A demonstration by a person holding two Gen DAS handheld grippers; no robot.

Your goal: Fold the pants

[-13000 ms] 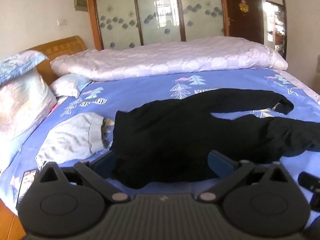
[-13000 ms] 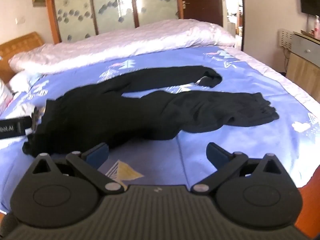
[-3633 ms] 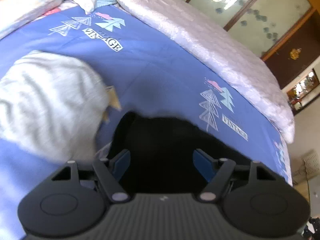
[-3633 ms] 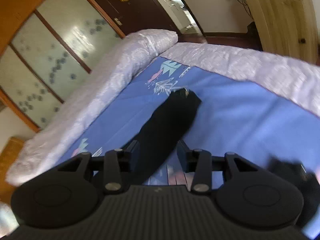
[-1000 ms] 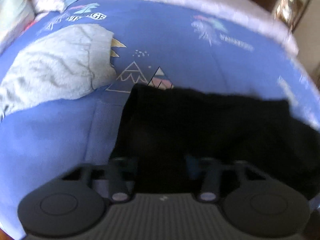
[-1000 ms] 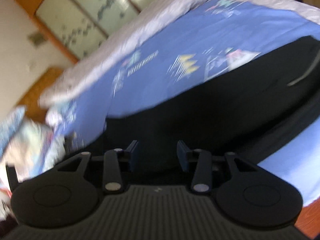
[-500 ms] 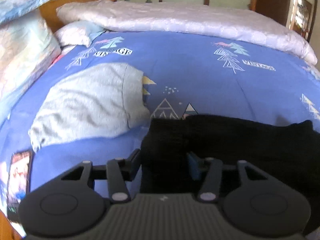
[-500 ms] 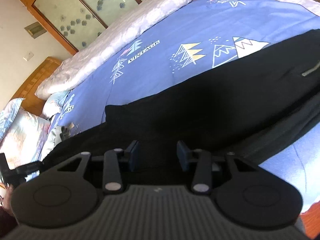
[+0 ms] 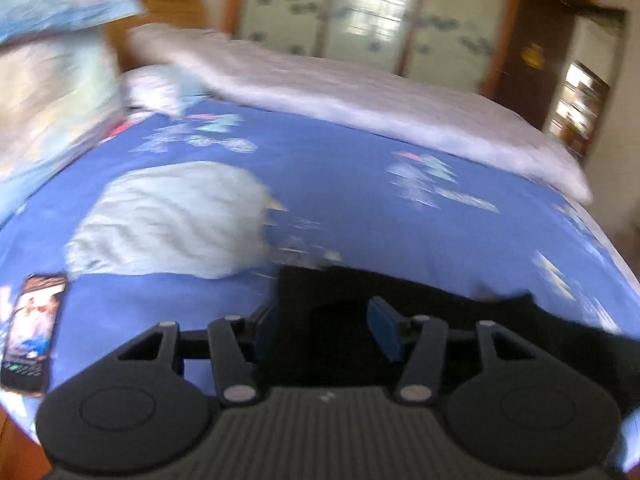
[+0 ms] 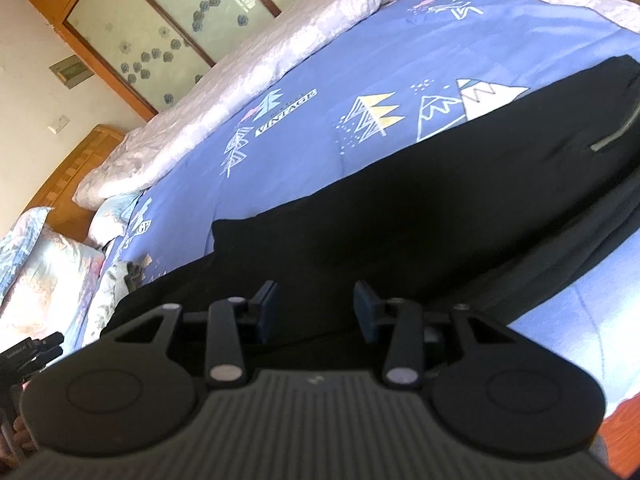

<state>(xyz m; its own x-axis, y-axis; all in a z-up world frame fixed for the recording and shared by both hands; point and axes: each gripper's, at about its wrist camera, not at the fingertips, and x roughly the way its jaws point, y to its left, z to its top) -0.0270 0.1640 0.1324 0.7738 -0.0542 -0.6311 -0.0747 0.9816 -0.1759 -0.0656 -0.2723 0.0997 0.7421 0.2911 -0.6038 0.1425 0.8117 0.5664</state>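
Black pants (image 10: pixel 460 216) lie folded lengthwise along the near edge of the blue bed, legs stacked. In the left wrist view the waist end (image 9: pixel 420 300) lies just ahead of my left gripper (image 9: pixel 324 330), whose jaws stand partly apart with black cloth between and under them; that view is blurred. My right gripper (image 10: pixel 314 306) has its jaws narrowly apart over the black cloth near the pants' middle; whether cloth is pinched I cannot tell.
A folded grey garment (image 9: pixel 172 220) lies left of the pants. A phone (image 9: pixel 34 332) rests at the near left bed edge. A rolled white quilt (image 9: pixel 360 96) runs along the far side, pillows (image 9: pixel 52 80) at the left. A wooden headboard (image 10: pixel 72 176) stands behind them.
My left gripper's jaws have spread wider and the gripper has pulled back and up from the waist end. My right gripper has barely moved.
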